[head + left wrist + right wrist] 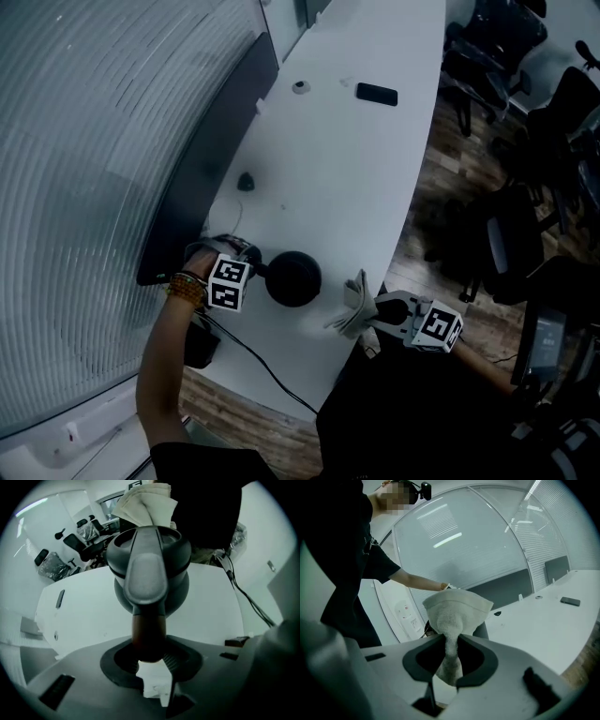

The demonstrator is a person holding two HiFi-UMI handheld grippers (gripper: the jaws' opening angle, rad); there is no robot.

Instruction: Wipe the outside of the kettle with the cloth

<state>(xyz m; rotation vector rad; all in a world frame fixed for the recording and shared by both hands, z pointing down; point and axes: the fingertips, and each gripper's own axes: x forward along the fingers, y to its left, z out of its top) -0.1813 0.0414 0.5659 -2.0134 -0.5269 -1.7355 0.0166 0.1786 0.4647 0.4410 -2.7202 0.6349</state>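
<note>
The left hand-held gripper (149, 660) pinches the kettle (292, 278) by its handle (149, 632) on the surface (356, 169), the right hand-held gripper (449, 663) pinches the cloth (457, 609) just beside, so next the cloth likely must reach the kettle's side and rub.

I face a white curved tabletop (375, 141); a dark panel (202, 159) lines one long edge, below a ribbed frosted glass wall (94, 141). Past the other long edge I see wood-plank floor (450, 187) and black office chairs (487, 47).
</note>
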